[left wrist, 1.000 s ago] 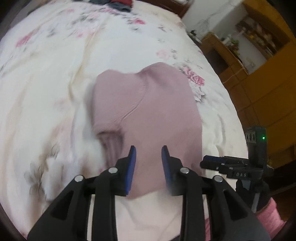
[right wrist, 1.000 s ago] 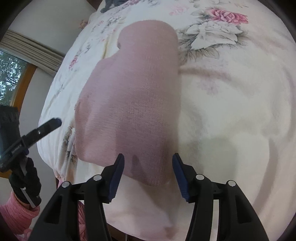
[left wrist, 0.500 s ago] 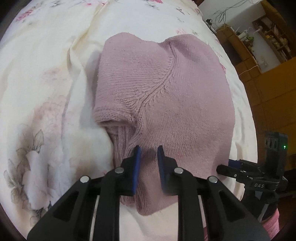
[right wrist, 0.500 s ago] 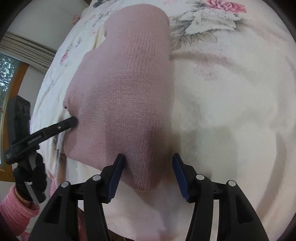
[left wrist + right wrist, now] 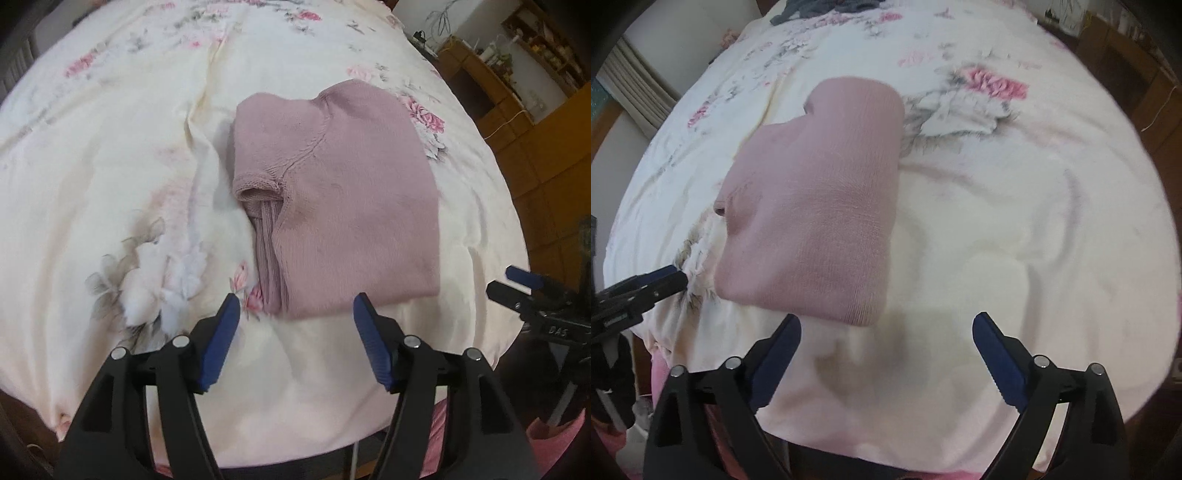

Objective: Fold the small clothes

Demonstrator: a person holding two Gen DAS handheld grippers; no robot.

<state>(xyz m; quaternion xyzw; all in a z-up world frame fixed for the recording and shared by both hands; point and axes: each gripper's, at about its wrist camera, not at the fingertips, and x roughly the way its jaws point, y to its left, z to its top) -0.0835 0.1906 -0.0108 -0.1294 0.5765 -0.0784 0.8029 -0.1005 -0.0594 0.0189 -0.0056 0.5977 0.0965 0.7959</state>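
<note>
A folded mauve knit sweater lies flat on the floral bed cover, a ribbed cuff showing at its left edge. My left gripper hovers open just short of the sweater's near hem, nothing between its blue pads. In the right wrist view the same sweater lies left of centre, and my right gripper is open wide, near the sweater's near right corner and clear of it. Each gripper also shows at the edge of the other's view: the right gripper and the left gripper.
Dark clothes lie at the far end of the bed. Wooden cabinets and shelves stand to the right of the bed. A curtain and window frame are on the left. A pink sleeve shows low right.
Both grippers pulled back from the sweater toward the near bed edge. The left gripper, nearly shut over the hem half a second ago, has opened wide; the right opened further.
</note>
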